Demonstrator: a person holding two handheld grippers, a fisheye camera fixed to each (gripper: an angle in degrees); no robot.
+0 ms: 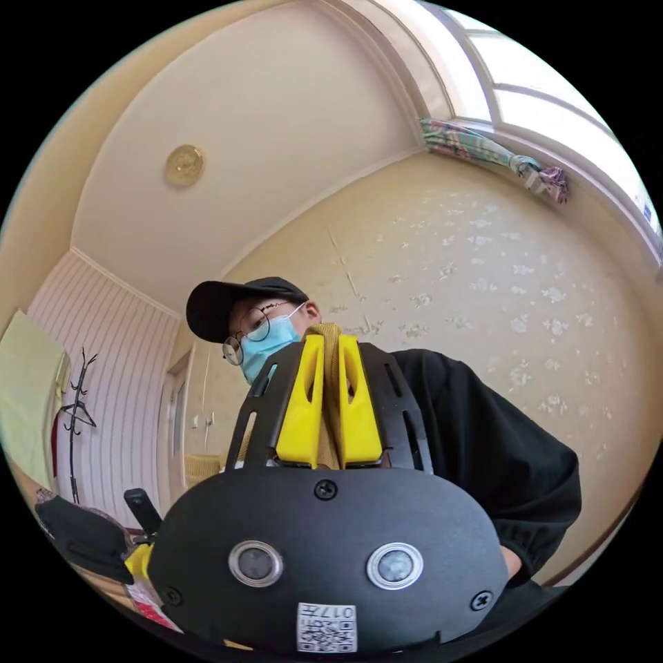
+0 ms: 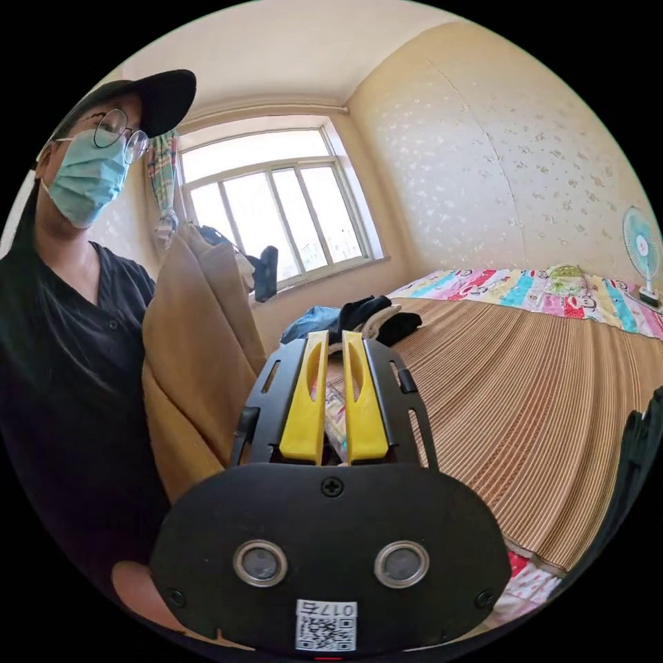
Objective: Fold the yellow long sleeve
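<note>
Clearly soft and light, the yellow long sleeve [image 2: 197, 359] hangs in the air as a long drape of mustard cloth in front of the person's [image 2: 62, 331] dark top, well off the bed [image 2: 552, 414] and to the side of its near edge in the right gripper view. Cloth like this should sag and slide under its own weight, with no stiffness to hold a crease until it is laid flat, so my judgement is that the firm places to grip are the seams: shoulder, cuff or hem, where the fabric is doubled and less likely to slip.

In the left gripper view, the left gripper [image 1: 330, 397] points up toward the person [image 1: 483, 442], and a band of the yellow cloth runs up between its two yellow jaws. The jaws stand nearly together with the fabric pinched between them, so this claw has firm hold of the garment.

The right gripper [image 2: 335, 397] has its jaws drawn almost parallel with only a thin slit between them; through that slit the patterned sheet [image 2: 525, 286] and woven mat [image 2: 525, 387] of the bed show, and nothing is caught in it. It sits just beside the hanging cloth without touching it. A heap of dark clothes [image 2: 366, 314] lies at the far edge of the bed under the window [image 2: 276, 200]
</note>
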